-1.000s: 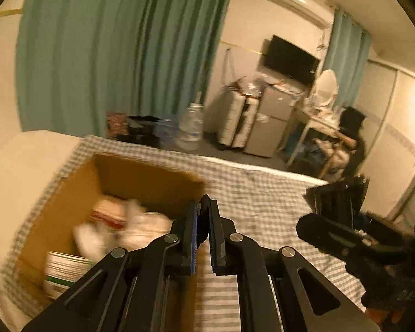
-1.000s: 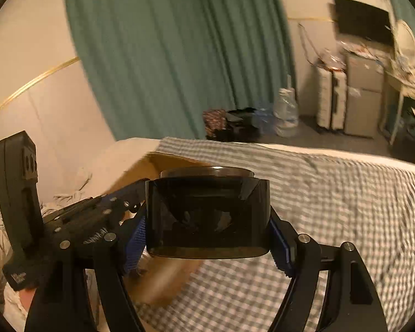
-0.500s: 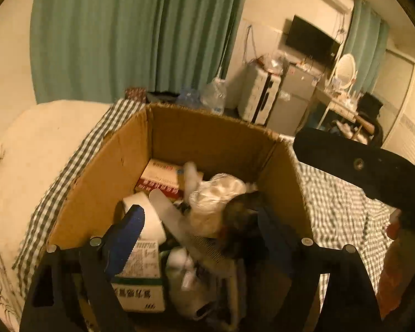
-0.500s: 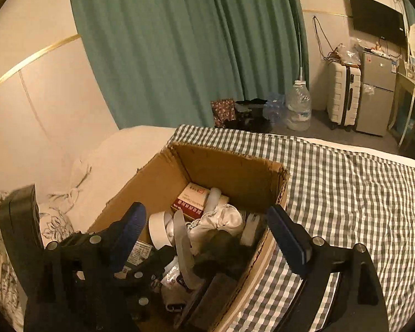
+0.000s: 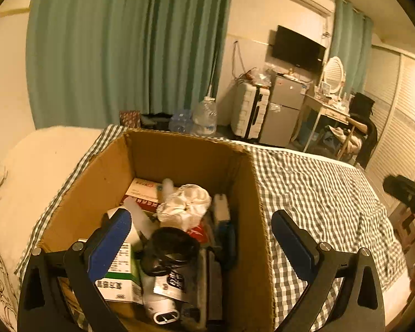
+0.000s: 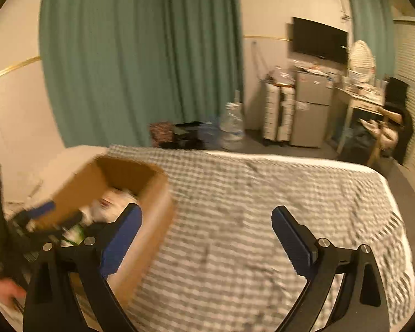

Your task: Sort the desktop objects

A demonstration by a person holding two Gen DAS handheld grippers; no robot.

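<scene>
Left wrist view: left claw (image 5: 200, 233) hangs released over the cardboard box (image 5: 249, 221) on the checked bed (image 5: 318, 191); a black cup (image 5: 168, 249) lies inside. Right claw (image 6: 206, 233), released, holds nothing.

The right wrist view is smeared by motion, so the cardboard box (image 6: 130, 193) and its contents cannot be made out. In the left wrist view, the white device (image 5: 163, 314) sits partly under other clutter, and the right tool (image 5: 406, 193) is cut off by the frame's edge.

Print shows on the green-and-white carton (image 5: 116, 279) and red-striped box (image 5: 142, 191) — none legible.
</scene>
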